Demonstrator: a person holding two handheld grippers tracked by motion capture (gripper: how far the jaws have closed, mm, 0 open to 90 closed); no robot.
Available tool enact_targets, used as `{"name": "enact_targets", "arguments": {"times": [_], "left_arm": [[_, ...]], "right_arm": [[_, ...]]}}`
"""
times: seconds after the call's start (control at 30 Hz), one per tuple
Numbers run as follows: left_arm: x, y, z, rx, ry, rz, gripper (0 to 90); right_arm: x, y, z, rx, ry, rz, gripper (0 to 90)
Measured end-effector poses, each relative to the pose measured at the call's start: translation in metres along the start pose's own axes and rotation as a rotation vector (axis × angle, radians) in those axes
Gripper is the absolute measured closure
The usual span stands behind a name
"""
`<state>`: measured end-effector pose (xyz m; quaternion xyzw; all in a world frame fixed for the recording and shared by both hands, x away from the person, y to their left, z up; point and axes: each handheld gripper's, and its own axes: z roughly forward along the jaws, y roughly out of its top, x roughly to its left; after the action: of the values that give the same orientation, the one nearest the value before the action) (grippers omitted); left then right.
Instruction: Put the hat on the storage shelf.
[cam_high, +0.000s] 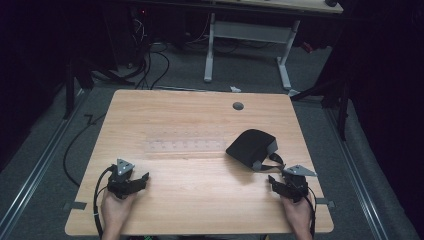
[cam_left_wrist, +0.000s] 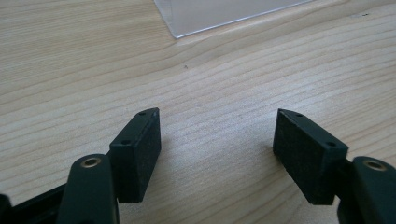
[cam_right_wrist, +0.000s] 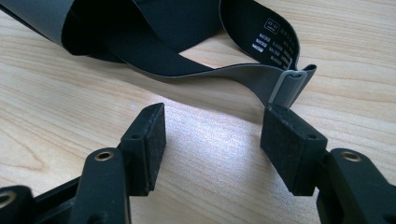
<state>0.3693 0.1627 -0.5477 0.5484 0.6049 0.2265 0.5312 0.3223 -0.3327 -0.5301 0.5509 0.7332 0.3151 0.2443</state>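
Observation:
A black eye mask with a grey strap lies on the wooden table, right of the middle. My right gripper rests open near the front right, just short of the mask. Seen from the right gripper, the grey strap and its buckle lie just beyond my open right gripper, with nothing between the pads. My left gripper rests open at the front left. In the left gripper view my left gripper is over bare wood, with a clear plastic sheet ahead.
A clear plastic strip lies flat across the table's middle. A round grommet hole sits near the far edge. Beyond the table stand a white desk frame and loose cables on the floor.

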Motion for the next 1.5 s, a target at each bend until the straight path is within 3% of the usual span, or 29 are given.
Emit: {"name": "enact_targets", "arguments": {"times": [0.57, 0.87, 1.23, 1.5], "left_arm": [[0.0, 0.0, 0.0, -0.001, 0.001, -0.001, 32.8], [0.0, 0.0, 0.0, -0.001, 0.001, -0.003, 32.8], [0.0, 0.0, 0.0, 0.0, 0.001, 0.0, 32.8], [0.0, 0.0, 0.0, 0.0, 0.001, 0.0, 32.8]], "right_arm": [[0.0, 0.0, 0.0, -0.002, -0.007, 0.008, 43.6], [-0.003, 0.0, -0.002, -0.003, -0.007, 0.037, 46.3], [-0.012, 0.006, -0.02, -0.065, 0.006, 0.074, 48.0], [-0.015, 0.019, -0.019, -0.086, 0.029, 0.088, 48.4]]}}
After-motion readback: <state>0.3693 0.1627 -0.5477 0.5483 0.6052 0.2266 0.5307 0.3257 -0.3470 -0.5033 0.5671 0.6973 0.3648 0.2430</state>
